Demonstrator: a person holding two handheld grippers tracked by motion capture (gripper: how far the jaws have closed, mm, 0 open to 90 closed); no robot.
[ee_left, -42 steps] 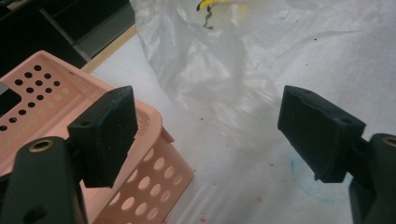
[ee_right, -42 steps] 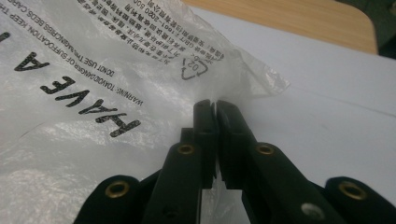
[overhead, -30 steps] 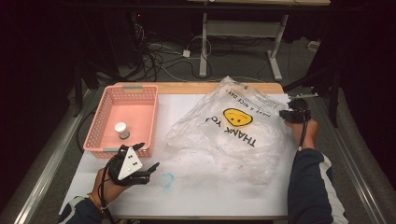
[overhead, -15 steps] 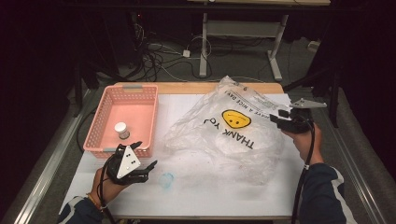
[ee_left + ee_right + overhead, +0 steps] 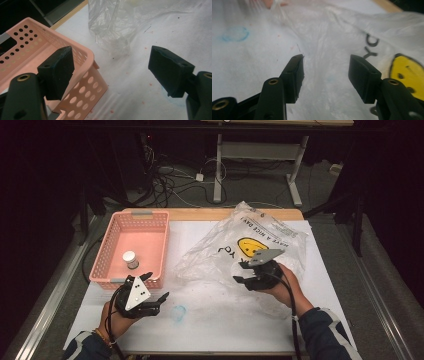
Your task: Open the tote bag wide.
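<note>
1. The right gripper (image 5: 243,272) hovers over the plastic bag (image 5: 250,245), above its near part; its jaws have just been opening, stand moderately apart, and nothing is pinched between them. In the right gripper view the crinkled film lies under both pads, with the yellow smiley (image 5: 408,72) at 3 o'clock.
2. The left gripper (image 5: 155,287) rests near the tabletop's front edge, jaws wide and empty. The bag's nearest edge lies at 1 o'clock from it, well apart.
3. The pink basket (image 5: 112,250) sits at 11 o'clock of the left gripper, just beside it; in the left gripper view one jaw overlaps the basket's corner.
4. A small white jar (image 5: 131,259) stands upright inside the basket.
5. The white tabletop (image 5: 210,320) bears a blue ring mark (image 5: 179,312) and faint red specks. Beyond it the room is dark, with cables (image 5: 175,185) and a metal frame on the floor.
6. Count: two grippers, one bag, one basket, one jar.
</note>
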